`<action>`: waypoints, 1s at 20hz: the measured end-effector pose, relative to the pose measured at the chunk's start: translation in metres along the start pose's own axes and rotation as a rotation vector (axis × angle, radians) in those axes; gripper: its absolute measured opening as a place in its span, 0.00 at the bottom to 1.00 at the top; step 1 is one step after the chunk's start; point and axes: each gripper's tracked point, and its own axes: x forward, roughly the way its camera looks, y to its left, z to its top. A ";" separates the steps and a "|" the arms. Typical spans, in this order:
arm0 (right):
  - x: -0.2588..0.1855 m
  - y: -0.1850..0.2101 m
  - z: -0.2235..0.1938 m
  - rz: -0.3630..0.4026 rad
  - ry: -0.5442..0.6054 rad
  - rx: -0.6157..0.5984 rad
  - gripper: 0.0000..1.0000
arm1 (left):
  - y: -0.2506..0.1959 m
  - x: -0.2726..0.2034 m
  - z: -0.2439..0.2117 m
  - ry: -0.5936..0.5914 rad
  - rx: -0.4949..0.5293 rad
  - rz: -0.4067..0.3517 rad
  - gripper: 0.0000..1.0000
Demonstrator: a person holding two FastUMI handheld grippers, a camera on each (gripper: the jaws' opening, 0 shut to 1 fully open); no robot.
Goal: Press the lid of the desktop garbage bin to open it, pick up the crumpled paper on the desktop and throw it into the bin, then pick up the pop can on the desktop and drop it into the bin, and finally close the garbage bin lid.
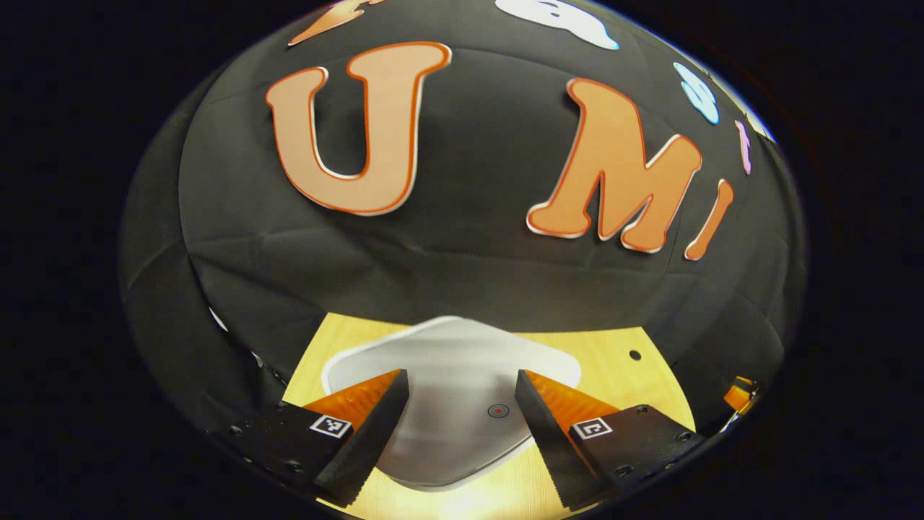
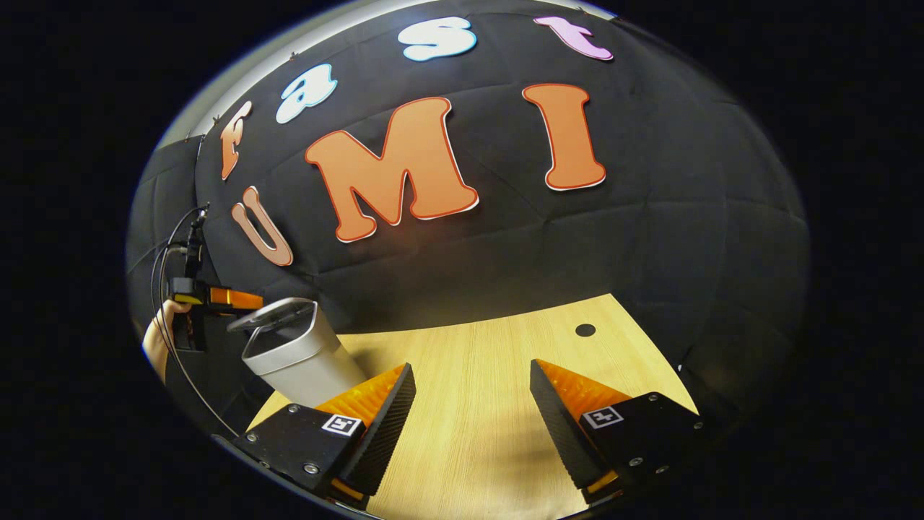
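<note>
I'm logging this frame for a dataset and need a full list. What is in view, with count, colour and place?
Garbage bin: one, silver-grey, at the table's left in the right gripper view; lid white-grey, seen from above in the left gripper view.
Table: one, light wood, under both grippers.
Hole in table: one, dark, near the far edge.
Cables: black, trailing from the left gripper.
Left gripper: one, open, above the lid.
Right gripper: one, open, over bare table.
Hand: one, holding the left gripper.
</note>
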 end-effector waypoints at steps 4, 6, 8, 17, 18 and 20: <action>-0.003 -0.009 -0.007 0.007 0.018 0.015 0.95 | -0.007 0.009 -0.035 0.030 0.051 0.002 0.96; -0.002 -0.010 -0.008 0.012 0.023 0.017 0.95 | -0.010 0.012 -0.049 0.046 0.082 0.011 0.95; 0.001 -0.007 -0.011 0.018 0.035 0.025 0.95 | -0.010 0.008 -0.060 0.093 0.133 0.015 0.96; 0.010 0.012 -0.016 0.052 0.065 0.000 0.95 | -0.011 0.007 -0.062 0.075 0.175 -0.007 0.97; 0.009 0.013 -0.013 0.051 0.060 -0.003 0.95 | -0.013 0.008 -0.059 0.064 0.172 0.002 0.98; 0.007 0.014 -0.005 0.050 0.042 -0.004 0.95 | -0.010 0.006 -0.060 0.066 0.160 0.024 0.97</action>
